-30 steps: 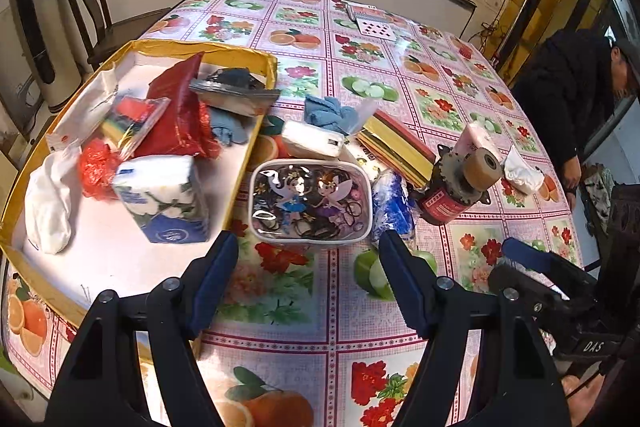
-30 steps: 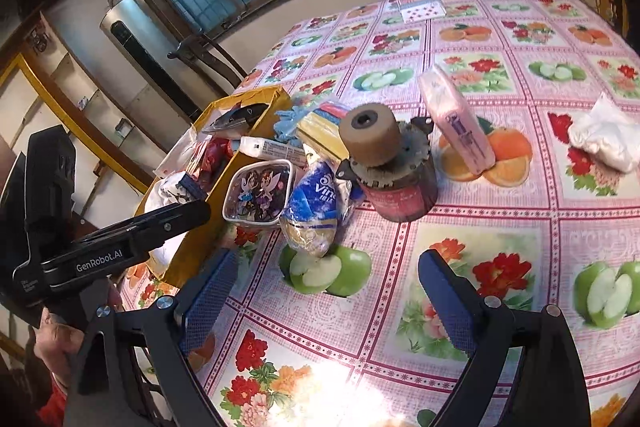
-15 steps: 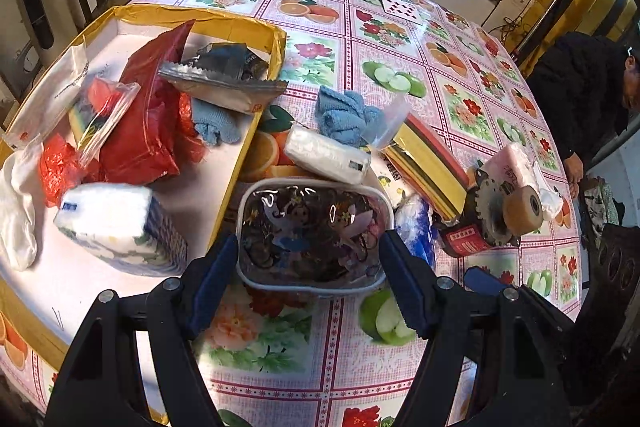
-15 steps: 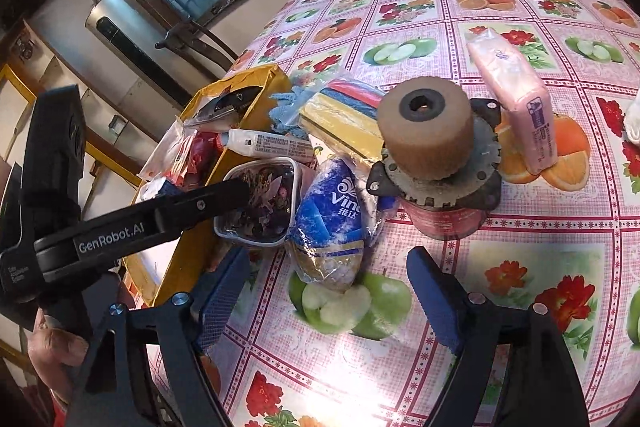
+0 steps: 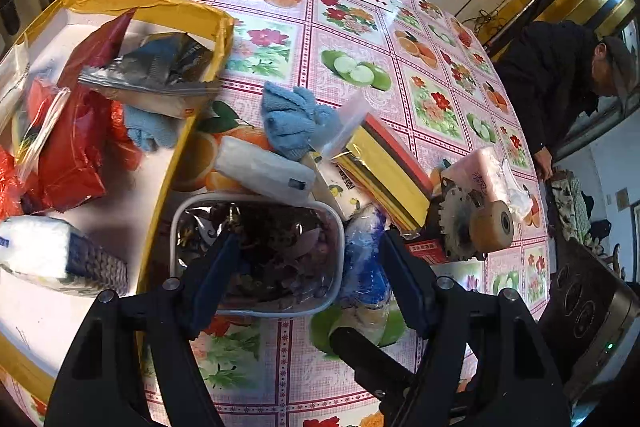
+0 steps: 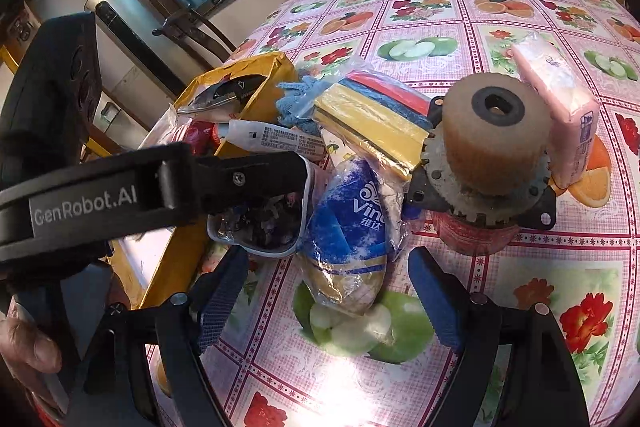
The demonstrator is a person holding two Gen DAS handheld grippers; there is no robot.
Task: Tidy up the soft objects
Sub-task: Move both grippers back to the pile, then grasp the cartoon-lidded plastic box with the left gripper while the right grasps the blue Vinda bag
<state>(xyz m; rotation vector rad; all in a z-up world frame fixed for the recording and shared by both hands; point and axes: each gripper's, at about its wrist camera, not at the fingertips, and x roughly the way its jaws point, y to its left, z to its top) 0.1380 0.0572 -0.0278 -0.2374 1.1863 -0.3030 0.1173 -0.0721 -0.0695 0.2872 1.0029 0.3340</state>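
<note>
A clear zip pouch (image 5: 280,247) full of small trinkets lies just right of the yellow tray (image 5: 160,203). My left gripper (image 5: 310,279) hangs open low over it, its left finger above the pouch and its right finger beside a blue tissue pack (image 5: 364,259). In the right wrist view that blue tissue pack (image 6: 344,235) lies between the open fingers of my right gripper (image 6: 328,295), apart from both pads. One of the left gripper's fingers (image 6: 248,179) reaches across above the pouch (image 6: 260,227). A blue cloth (image 5: 296,119), a white tissue pack (image 5: 264,167) and a pink pack (image 5: 480,171) lie behind.
The tray holds a red bag (image 5: 76,131), a wrapped tissue block (image 5: 52,251) and other packets. A toothed metal part with a tan roller (image 6: 488,147) stands on a red can right of the blue pack. Bagged yellow and red cloths (image 5: 384,167) lean nearby. A person (image 5: 560,75) bends at the table's right.
Both grippers have moved forward and down, still open. The left one has closed in over the pouch; the right one has come up around the blue tissue pack.
</note>
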